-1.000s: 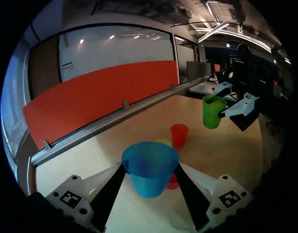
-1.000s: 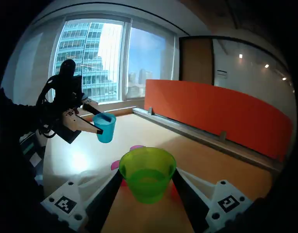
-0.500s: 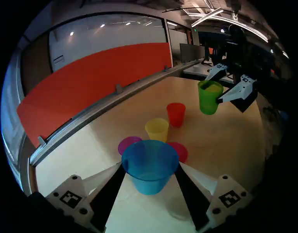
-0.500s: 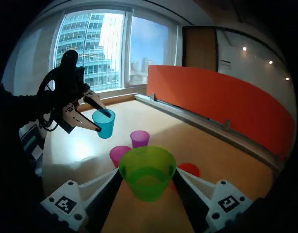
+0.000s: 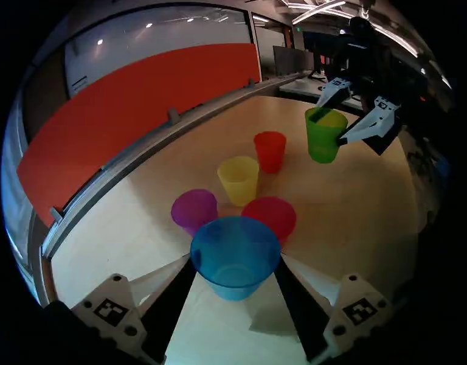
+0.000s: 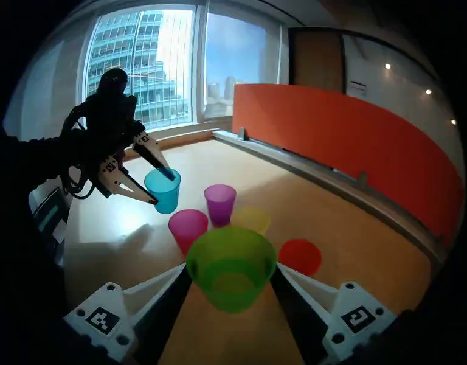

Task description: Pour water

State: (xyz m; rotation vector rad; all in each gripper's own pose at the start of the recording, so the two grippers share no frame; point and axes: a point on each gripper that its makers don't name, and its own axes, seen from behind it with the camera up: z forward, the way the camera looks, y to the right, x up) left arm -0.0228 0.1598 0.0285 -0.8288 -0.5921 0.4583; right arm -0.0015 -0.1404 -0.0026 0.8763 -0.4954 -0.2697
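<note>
Plastic cups, smooth and tapered, wider at the rim than at the base, make up the scene. The left gripper [image 5: 235, 265] has its two black-lined fingers pressed against opposite sides of a translucent blue cup [image 5: 235, 257], holding it upright close to the camera. In the right gripper view the same cup [image 6: 163, 190] hangs clear of the table, and its shadow falls apart from it on the wood. The right gripper [image 6: 231, 275] pinches a translucent green cup [image 6: 231, 277] in the same way, one finger on each side, rim up. Seen from the left gripper view, that green cup [image 5: 323, 135] sits at the far side of the group. A paler patch shows low inside the green cup, but whether either cup holds water I cannot tell.

Four more cups stand upright on the table between the two held ones: a purple cup [image 5: 195, 210], a yellow cup [image 5: 238, 179], a red cup [image 5: 270, 151] and a pink cup [image 5: 269, 217] (the last is just beyond the blue one). They cluster near each other without clearly touching.

The table [image 5: 355, 207] is pale wood with a matte, even finish – light pools on it near the window side. A metal rail [image 5: 142, 152] runs along its far edge, carrying a flat orange partition [image 5: 130, 103]. Tall windows [image 6: 142, 67] look out on high-rise buildings and blue sky.
</note>
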